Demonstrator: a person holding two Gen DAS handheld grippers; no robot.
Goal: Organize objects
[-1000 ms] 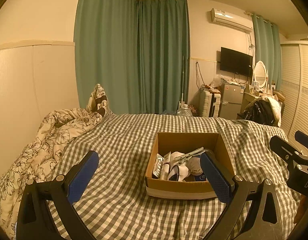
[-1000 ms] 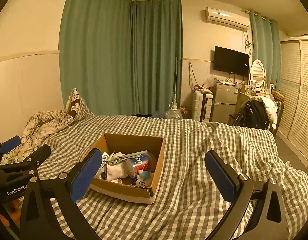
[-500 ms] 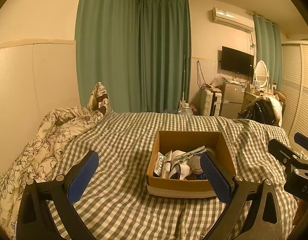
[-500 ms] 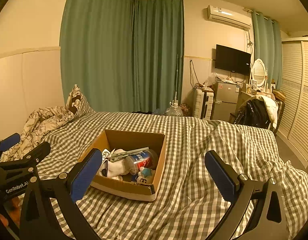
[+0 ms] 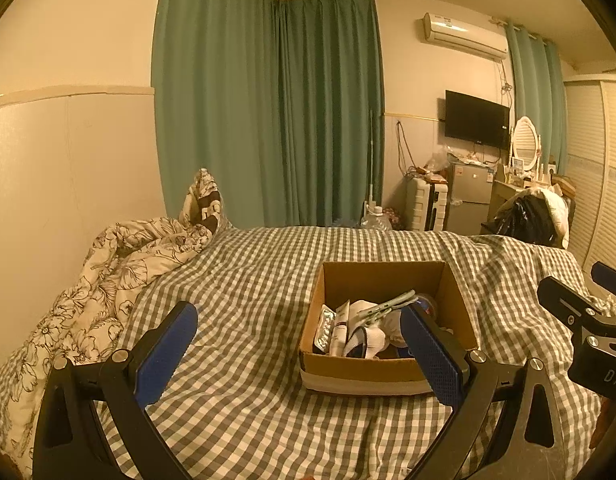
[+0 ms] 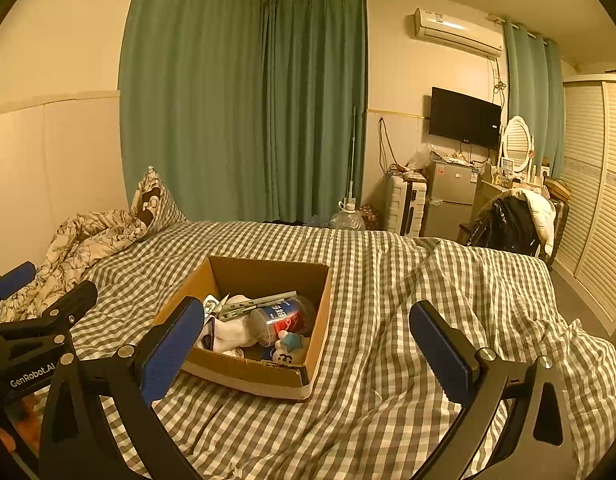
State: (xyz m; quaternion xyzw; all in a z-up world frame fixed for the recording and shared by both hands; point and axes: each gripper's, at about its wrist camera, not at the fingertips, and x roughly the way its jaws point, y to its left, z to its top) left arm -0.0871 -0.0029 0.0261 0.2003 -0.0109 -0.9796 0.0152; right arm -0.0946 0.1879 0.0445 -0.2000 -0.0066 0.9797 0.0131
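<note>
Cardboard box [image 5: 382, 372] on checked bedspread [image 5: 247, 280], floral duvet [image 5: 107, 272] far left; both tools spread wide, empty.

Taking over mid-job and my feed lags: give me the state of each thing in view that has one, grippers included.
left gripper: open, empty, above the bed.
right gripper: open, empty.
cardboard box: open-topped, on the checked bedspread, filled with items.
plastic bottle: lying on its side in the box.
white sock: crumpled in the box.
curtains: drawn shut.
TV: off.
</note>
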